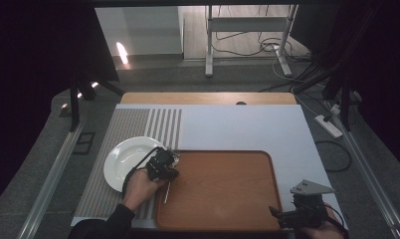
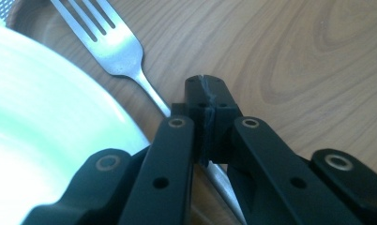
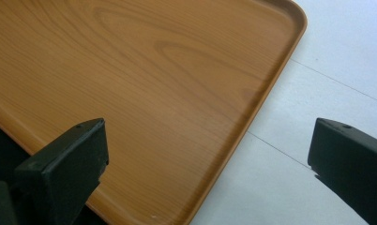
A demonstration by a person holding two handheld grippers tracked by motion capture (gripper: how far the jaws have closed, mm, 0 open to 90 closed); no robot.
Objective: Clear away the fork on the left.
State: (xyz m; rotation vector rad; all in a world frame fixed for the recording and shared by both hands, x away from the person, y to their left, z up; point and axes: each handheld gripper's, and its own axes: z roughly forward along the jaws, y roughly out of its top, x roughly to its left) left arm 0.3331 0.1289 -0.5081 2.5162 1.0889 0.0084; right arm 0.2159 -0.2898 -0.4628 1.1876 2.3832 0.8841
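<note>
A metal fork (image 2: 112, 45) lies on the wooden tray (image 1: 223, 189) at its left edge, tines toward the white plate (image 1: 123, 160); its handle (image 1: 166, 193) runs back toward the person. My left gripper (image 1: 164, 164) hangs over that handle in the person's hand. In the left gripper view its jaws (image 2: 206, 89) are closed together with no gap, and the handle passes underneath them; I cannot tell whether they touch it. My right gripper (image 1: 282, 215) sits at the tray's near right corner, its jaws (image 3: 207, 154) wide apart with nothing between them.
The plate (image 2: 41, 136) rests on a striped grey mat (image 1: 118, 134) left of the tray. A white sheet (image 1: 248, 127) covers the table beyond and to the right of the tray (image 3: 144, 79). Cables and a power strip (image 1: 328, 125) lie on the floor.
</note>
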